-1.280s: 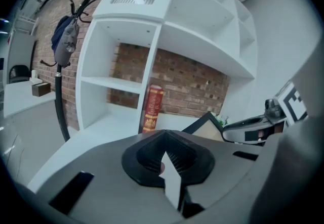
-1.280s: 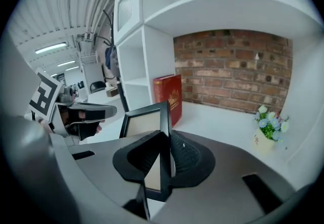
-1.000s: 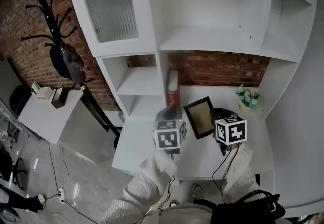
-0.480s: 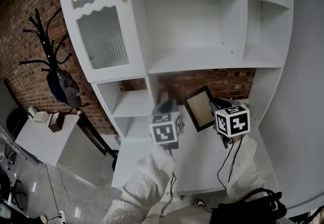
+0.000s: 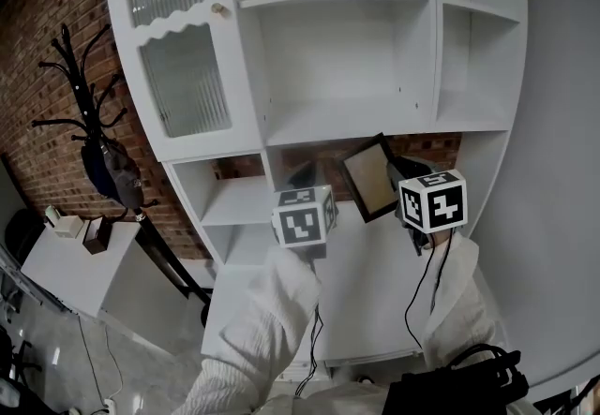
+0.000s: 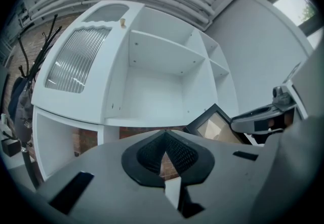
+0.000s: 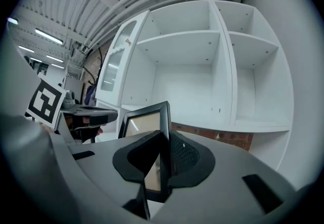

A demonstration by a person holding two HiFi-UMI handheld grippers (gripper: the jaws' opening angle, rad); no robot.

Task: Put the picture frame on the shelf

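While the head view looks down, the frame (image 5: 369,178) hangs in the air above the desk (image 5: 367,287), tilted, with its top corner overlapping the front edge of the lowest open board of the white shelf (image 5: 349,119). The right tongs (image 5: 403,171) meet the frame at its right edge. The left tongs (image 5: 303,215) sit just left of the frame, apart from it, in front of the shelf's small lower cubbies. A ribbed glass door (image 5: 183,83) closes the shelf's left part, and a coat rack (image 5: 86,127) stands against the brick wall (image 5: 37,38) further left.

From the left gripper view, the left tongs (image 6: 165,137) are closed tip to tip with nothing between them; only brick and white board show through the gap behind the tips. To the right, near but not touching, the frame (image 6: 218,128) shows as a dark corner with a pale pane, and the right tongs (image 6: 260,118) reach to it from the right.

From the right gripper view, the right tongs (image 7: 163,153) clamp the frame (image 7: 146,123) by its side rail, which runs upright between the two pads, the pane turned left. The left tongs (image 7: 87,112) show beyond it at left, and the empty shelf (image 7: 185,94) rises behind.
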